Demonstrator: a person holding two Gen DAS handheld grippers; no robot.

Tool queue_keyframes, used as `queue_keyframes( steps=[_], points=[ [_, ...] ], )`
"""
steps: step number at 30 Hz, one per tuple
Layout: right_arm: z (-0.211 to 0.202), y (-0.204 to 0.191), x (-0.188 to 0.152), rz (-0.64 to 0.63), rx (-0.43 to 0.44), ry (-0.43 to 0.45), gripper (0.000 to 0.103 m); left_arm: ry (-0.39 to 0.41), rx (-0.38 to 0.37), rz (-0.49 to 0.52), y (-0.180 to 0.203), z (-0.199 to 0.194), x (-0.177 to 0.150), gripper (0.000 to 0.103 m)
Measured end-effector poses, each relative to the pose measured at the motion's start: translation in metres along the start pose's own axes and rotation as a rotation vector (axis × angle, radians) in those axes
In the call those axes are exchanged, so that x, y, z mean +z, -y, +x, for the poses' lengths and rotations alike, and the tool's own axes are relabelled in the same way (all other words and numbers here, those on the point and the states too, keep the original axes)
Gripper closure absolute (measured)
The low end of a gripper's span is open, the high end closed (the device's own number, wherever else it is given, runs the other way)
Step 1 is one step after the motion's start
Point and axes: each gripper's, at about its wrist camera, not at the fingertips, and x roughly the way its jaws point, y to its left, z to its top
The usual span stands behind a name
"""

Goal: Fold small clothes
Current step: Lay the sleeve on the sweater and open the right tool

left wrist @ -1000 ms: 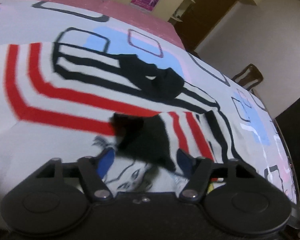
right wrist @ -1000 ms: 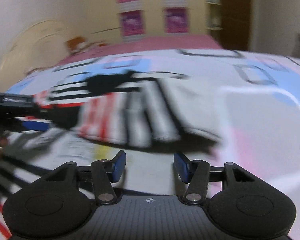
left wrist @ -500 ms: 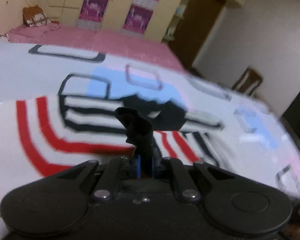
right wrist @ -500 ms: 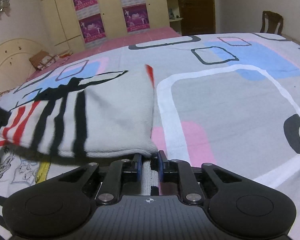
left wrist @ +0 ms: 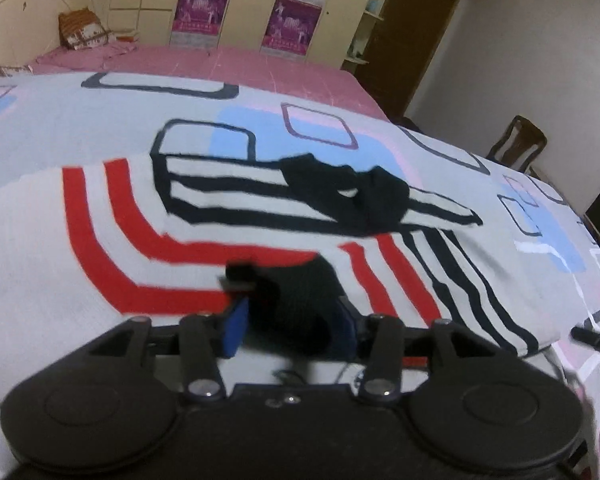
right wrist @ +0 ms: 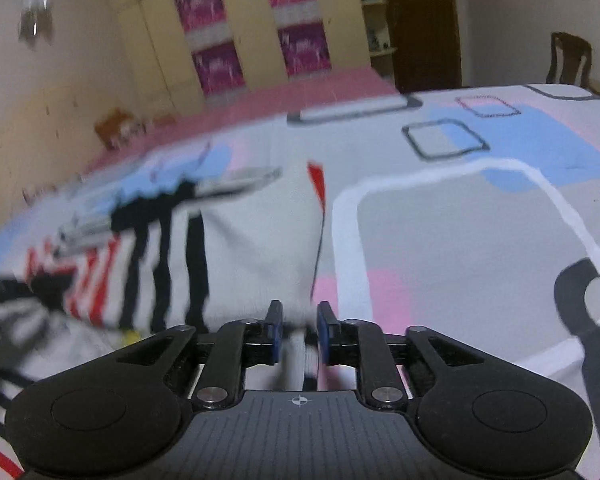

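Striped shirt (left wrist: 260, 216) lies folded on the bed (left wrist: 80, 120). Left gripper (left wrist: 290, 326) at shirt's near edge, jaws opening w/ black fabric between, prob. loose. Right gripper (right wrist: 299, 330) at shirt's near corner (right wrist: 260, 248), jaws opening, hem between; blurry.

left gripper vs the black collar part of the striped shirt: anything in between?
Nothing visible. The shirt's black collar fabric already lies between the left gripper pads, whose jaws are opening; bare striped shirt lies beyond on the bedspread.
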Motion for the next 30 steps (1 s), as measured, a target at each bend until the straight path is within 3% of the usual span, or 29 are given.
queue_keyframes(
  steps=[1,5,7,8,9,13,14,15,17,21,22,23,24,25,26,27,30],
  points=[
    [0.002,0.002,0.007,0.005,-0.003,0.019,0.043,-0.012,0.000,-0.004,-0.002,0.005,0.003,0.057],
    [0.039,0.010,0.048,0.047,0.044,0.054,0.043,-0.058,-0.027,-0.052,-0.010,0.028,0.011,0.057],
    [0.067,0.016,0.065,0.070,0.061,0.044,0.044,-0.063,-0.029,-0.048,-0.008,0.031,0.013,0.064],
    [0.083,0.021,0.073,0.101,0.066,0.028,0.049,-0.063,-0.024,-0.045,-0.007,0.032,0.012,0.068],
    [0.096,0.028,0.078,0.133,0.073,0.011,0.058,-0.060,-0.028,-0.046,-0.007,0.032,0.011,0.085],
    [0.141,0.053,0.088,0.254,0.137,-0.076,0.064,-0.024,-0.072,-0.124,-0.018,0.033,0.004,0.094],
    [0.147,0.057,0.089,0.263,0.156,-0.096,0.072,-0.007,-0.077,-0.133,-0.019,0.031,0.002,0.095],
    [0.150,0.058,0.090,0.255,0.180,-0.104,0.096,0.026,-0.074,-0.142,-0.019,0.027,0.000,0.096],
    [0.142,0.053,0.093,0.173,0.149,-0.058,0.096,0.110,-0.029,-0.159,-0.018,0.013,-0.007,0.096],
    [0.147,0.040,0.083,0.064,0.061,-0.071,0.096,0.087,0.027,-0.142,-0.014,0.019,-0.019,0.096],
    [0.146,0.039,0.085,0.061,0.057,-0.077,0.096,0.079,0.032,-0.132,-0.012,0.019,-0.016,0.090],
    [0.144,0.039,0.086,0.059,0.053,-0.078,0.091,0.071,0.033,-0.130,-0.012,0.018,-0.014,0.087],
    [0.139,0.038,0.088,0.045,0.023,-0.069,0.072,0.068,0.040,-0.136,-0.013,0.015,-0.011,0.077],
    [0.131,0.034,0.088,0.021,-0.019,-0.034,0.061,0.089,0.083,-0.132,-0.012,0.005,-0.009,0.069],
    [0.117,0.031,0.089,0.000,-0.030,0.012,0.061,0.129,0.123,-0.106,-0.008,-0.005,-0.007,0.066],
    [0.106,0.029,0.090,0.000,0.011,0.032,0.061,0.163,0.138,-0.076,0.000,-0.013,-0.005,0.065],
    [0.097,-0.003,0.083,-0.128,0.115,0.009,0.063,0.152,0.025,0.004,0.038,-0.003,0.010,0.065]
  ],
)
